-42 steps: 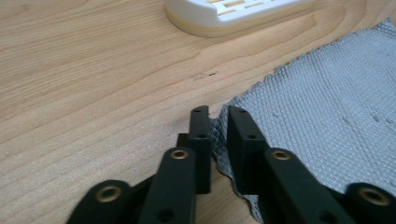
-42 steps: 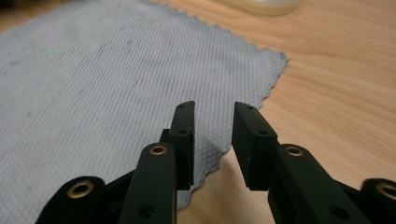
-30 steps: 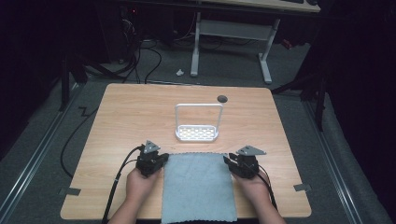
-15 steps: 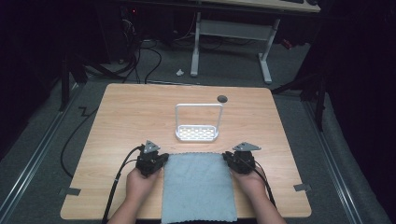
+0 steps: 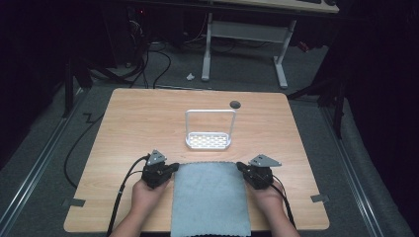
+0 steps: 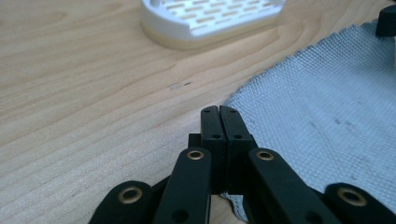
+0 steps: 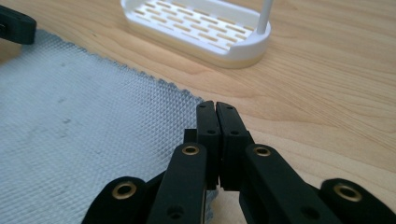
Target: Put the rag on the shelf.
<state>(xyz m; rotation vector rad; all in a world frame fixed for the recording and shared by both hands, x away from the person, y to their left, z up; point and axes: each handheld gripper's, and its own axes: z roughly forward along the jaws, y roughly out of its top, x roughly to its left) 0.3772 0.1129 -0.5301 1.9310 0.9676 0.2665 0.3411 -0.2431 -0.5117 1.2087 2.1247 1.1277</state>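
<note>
Both far corners of flat grey woven cloth (image 5: 210, 197) pinched: left gripper (image 6: 219, 111), right gripper (image 7: 215, 106) clamped. Lifting or folding not yet begun.

Two forearms are brought in over the near edge of the tabletop (image 5: 148, 118), each hand wrapped around a gripper. The left hand (image 5: 146, 195) is set toward the near-left part, the right hand (image 5: 267, 196) toward the near-right part, well apart. The left gripper (image 6: 219, 111) is held low and pointed toward the far edge, its jaws pressed together with no gap. The right gripper (image 7: 215, 107) is held the same way, its jaws likewise closed flat against each other. Cables are trailed back from both grippers past the wrists.
</note>
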